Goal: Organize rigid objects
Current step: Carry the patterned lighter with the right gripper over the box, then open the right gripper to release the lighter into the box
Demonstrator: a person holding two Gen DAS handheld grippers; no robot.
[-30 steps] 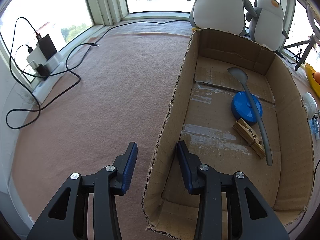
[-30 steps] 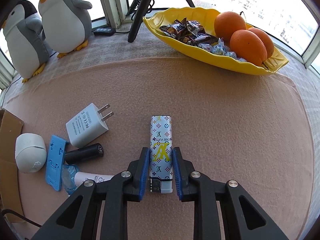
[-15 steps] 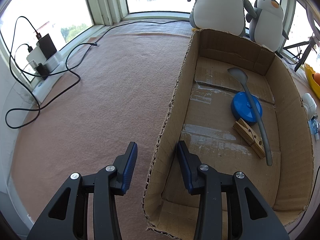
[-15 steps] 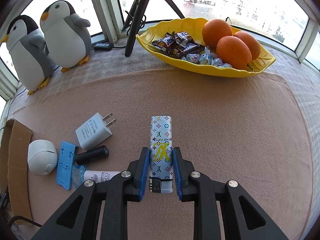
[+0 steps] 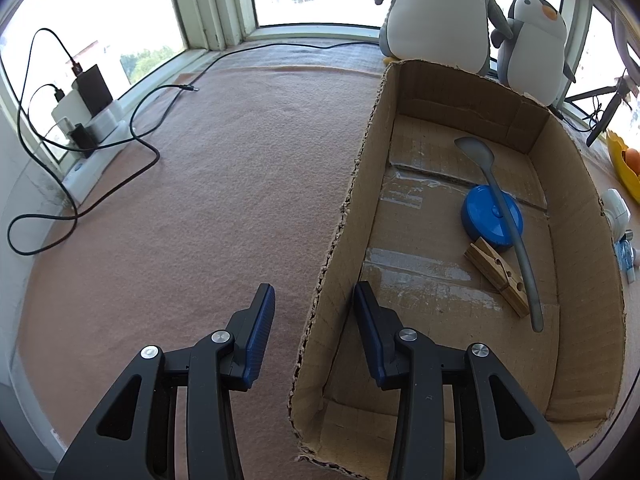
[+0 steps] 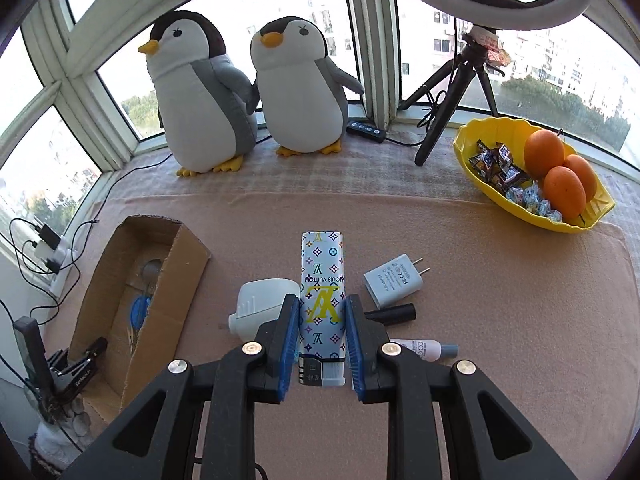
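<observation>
We hold the lighter point(image 6: 322, 300) clamped in our right gripper point(image 6: 322, 316), lifted above the mat point(image 6: 480, 320); its long axis runs along the fingers, cap end towards us, base pointing away; our left gripper point(image 5: 314, 332) straddles the box point(image 5: 340, 240) wall, pads not touching it.
</observation>
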